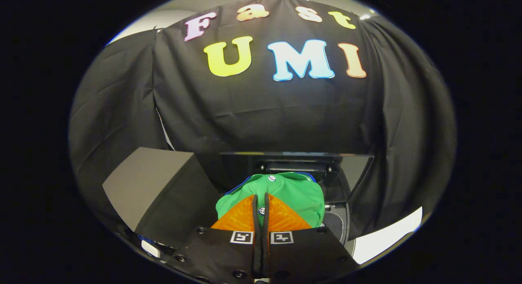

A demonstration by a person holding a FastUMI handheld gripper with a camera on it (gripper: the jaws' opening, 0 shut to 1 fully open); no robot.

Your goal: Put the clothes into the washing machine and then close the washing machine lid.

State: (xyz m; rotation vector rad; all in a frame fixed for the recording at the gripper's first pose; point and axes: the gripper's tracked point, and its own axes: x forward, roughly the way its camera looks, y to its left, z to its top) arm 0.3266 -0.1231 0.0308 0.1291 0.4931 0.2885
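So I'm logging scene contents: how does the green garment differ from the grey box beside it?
The green garment is soft, crumpled and bright, with a button; the grey box is rigid, flat-sided and dull. The garment is pinched between the shut jaws of the gripper, held up; the box stands untouched to one side. The garment hangs over the washing machine; the box sits beside it.

Your gripper (261, 202) pinches soft green cloth (285, 192) (a smooth knit with small buttons). Behind it the washing machine lid (350, 174) looks glossy, the grey box (155, 186) left matt.
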